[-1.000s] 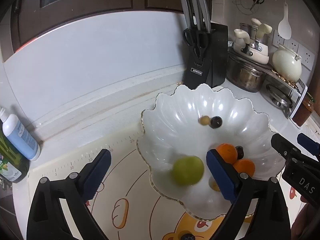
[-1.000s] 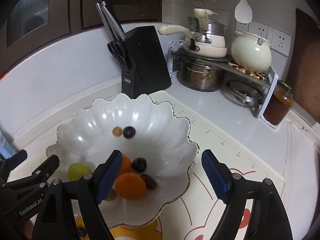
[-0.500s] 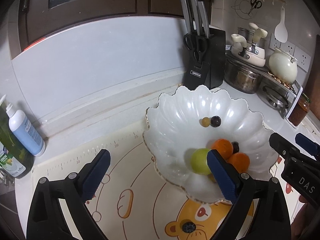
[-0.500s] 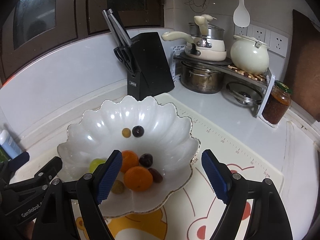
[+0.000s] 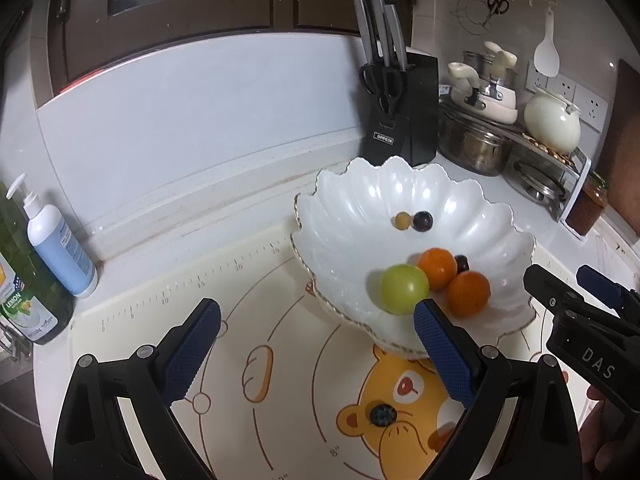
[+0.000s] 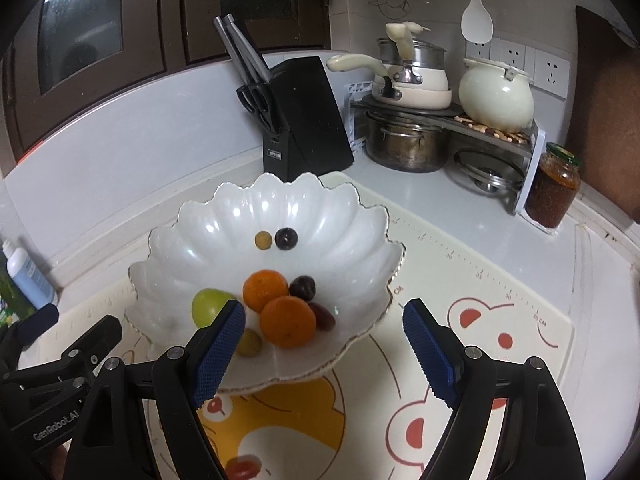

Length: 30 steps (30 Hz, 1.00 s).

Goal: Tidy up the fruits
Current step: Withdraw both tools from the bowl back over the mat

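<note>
Fruits sit in the white scalloped bowl point(image 6: 360, 216) at frame centre: two oranges point(image 6: 287, 322), a green one point(image 6: 210, 306) (lower left). Left gripper point(image 5: 316, 350) and right gripper point(image 6: 324, 354) both gape, empty, over the mat point(image 6: 500, 320).

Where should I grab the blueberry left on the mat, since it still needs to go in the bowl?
Take the blueberry across its round middle, coming straight down from above. It lies alone on the flat mat, outside the bowl, with open space all round. The left hand-held gripper is open and seems nearest. Pinch gently: it looks small and could roll.
</note>
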{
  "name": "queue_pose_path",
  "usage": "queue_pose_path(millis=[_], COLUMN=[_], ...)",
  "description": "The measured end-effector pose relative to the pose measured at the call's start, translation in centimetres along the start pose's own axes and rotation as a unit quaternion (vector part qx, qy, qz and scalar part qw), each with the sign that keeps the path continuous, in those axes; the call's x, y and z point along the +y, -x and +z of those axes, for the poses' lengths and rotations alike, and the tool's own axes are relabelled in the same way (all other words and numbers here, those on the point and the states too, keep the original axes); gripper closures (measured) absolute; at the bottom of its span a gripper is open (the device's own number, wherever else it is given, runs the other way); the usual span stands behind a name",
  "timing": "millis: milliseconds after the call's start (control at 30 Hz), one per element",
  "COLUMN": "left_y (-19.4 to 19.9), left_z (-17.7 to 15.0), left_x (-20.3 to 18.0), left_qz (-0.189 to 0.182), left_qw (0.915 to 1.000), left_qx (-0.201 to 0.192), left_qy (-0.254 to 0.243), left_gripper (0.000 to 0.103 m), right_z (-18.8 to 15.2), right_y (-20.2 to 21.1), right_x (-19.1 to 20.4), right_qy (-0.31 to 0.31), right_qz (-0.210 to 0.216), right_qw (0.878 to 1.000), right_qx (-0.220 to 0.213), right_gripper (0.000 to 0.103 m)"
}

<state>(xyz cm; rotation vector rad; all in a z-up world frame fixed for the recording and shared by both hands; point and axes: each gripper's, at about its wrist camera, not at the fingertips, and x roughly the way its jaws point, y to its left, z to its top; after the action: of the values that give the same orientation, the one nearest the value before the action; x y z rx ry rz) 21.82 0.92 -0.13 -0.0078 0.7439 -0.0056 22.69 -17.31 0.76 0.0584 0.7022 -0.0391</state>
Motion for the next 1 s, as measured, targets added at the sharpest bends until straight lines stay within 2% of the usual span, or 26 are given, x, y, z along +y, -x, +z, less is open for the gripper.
queue_pose_path(millis=[367,1000], left_y=[0.7,1.4], left_z=[-2.4,-7.9], left_x=[0.0,1.5], left_qz=[-0.006,0.004], left_qw=[0.9998,0.9981], left_qx=[0.006,0.039], left_qy=[-0.015,-0.047], left_gripper=[0.005,0.005], right_z=[-2.1,-7.3], right_y=[0.9,1.2], right_x=[0.1,2.7], right_qy=[0.006,0.059], right_qz=[-0.003,0.012], right_qw=[1.000,0.998], right_qx=[-0.007,0.023], right_gripper=[0.021,0.021])
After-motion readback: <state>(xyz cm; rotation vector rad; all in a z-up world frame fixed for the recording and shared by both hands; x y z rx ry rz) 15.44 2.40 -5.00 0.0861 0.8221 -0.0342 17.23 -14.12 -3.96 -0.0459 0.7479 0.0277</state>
